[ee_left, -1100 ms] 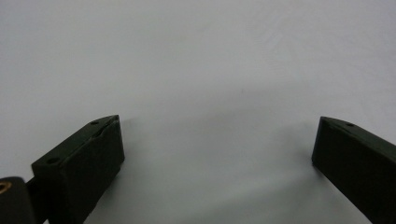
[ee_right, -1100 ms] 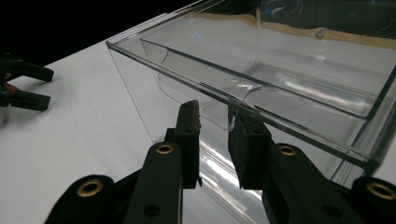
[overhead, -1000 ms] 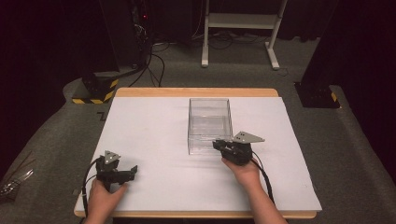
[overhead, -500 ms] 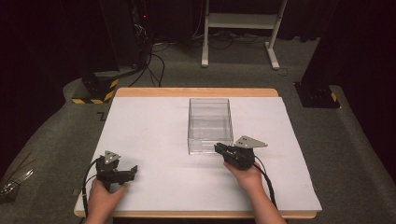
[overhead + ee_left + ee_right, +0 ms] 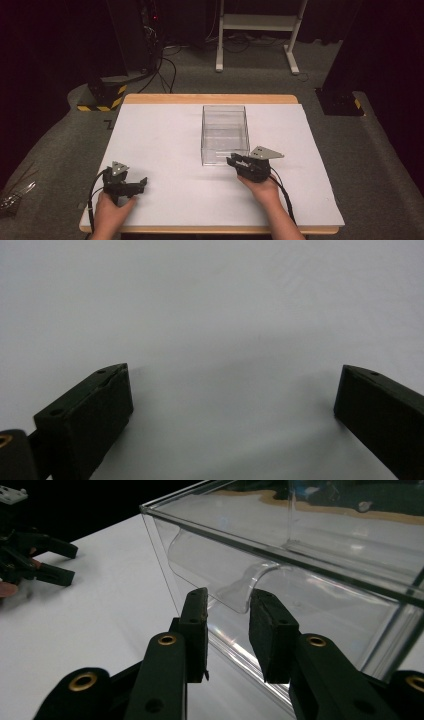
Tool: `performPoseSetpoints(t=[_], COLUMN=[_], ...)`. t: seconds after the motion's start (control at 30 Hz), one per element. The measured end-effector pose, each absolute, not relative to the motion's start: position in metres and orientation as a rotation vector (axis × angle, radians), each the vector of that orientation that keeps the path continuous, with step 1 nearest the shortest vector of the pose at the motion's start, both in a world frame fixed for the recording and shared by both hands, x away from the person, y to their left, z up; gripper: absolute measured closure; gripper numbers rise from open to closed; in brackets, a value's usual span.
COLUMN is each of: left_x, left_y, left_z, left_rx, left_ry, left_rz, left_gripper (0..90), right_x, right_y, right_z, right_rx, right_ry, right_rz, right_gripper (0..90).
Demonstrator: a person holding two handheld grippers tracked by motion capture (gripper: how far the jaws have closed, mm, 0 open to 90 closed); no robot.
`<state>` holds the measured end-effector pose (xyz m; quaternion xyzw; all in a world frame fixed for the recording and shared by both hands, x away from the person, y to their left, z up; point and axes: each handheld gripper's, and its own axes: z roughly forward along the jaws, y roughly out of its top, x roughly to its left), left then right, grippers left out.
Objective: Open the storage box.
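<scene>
One white bench (image 5: 165,130) carries everything here, and near its centre, a little toward 12 o'clock, stands the clear box (image 5: 224,132), open at the top and with nothing to see inside it. On the near wall of the box, at 6 o'clock, there is a curved clear handle (image 5: 235,587). The right gripper (image 5: 234,161) is just beside this wall, at about 5 o'clock of the bench; in the right gripper view its jaws stand only a little apart, one on each side of the handle, and they hold nothing yet, because a gap is visible between the pads and the plastic. The left gripper (image 5: 141,182) rests far away at 7 o'clock, its jaws wide open over bare white surface and empty. I think the risk comes from the handle: it is smooth, transparent and rounded, so the jaws may close beside it or slide off when they pull. If the pull is not straight, the light box could turn or tip on the bench, because the left gripper is too far to steady it.
</scene>
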<state>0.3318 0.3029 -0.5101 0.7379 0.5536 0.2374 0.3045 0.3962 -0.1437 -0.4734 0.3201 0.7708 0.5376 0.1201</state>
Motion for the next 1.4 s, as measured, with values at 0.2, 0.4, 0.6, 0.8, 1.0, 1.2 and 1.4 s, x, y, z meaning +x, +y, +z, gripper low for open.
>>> performPoseSetpoints(t=[0.2, 0.4, 0.6, 0.8, 1.0, 1.2, 1.4], left_x=[0.332, 0.332, 0.332, 0.332, 0.332, 0.332, 0.332], left_y=[0.303, 0.303, 0.303, 0.303, 0.303, 0.303, 0.303], left_z=[-0.510, -0.510, -0.510, -0.510, -0.510, -0.510, -0.510], left_rx=[1.955, 1.954, 1.953, 1.955, 1.954, 1.955, 1.955], left_ry=[1.467, 1.466, 1.466, 1.466, 1.466, 1.466, 1.467], left_rz=[0.628, 0.629, 0.630, 0.628, 0.630, 0.629, 0.628], left_gripper=[2.2, 2.2, 2.2, 2.2, 2.2, 2.2, 2.2], right_x=[0.397, 0.397, 0.394, 0.386, 0.375, 0.367, 0.359], right_y=[-0.141, -0.145, -0.146, -0.147, -0.149, -0.150, -0.151], right_z=[-0.470, -0.470, -0.470, -0.471, -0.472, -0.471, -0.471], right_rx=[0.901, 0.890, 0.878, 0.875, 0.868, 0.855, 0.849], right_ry=[2.266, 2.281, 2.290, 2.290, 2.287, 2.295, 2.303], right_rz=[1.574, 1.585, 1.589, 1.595, 1.598, 1.590, 1.594], right_gripper=[72.2, 74.7, 75.2, 75.5, 75.9, 76.5, 77.0])
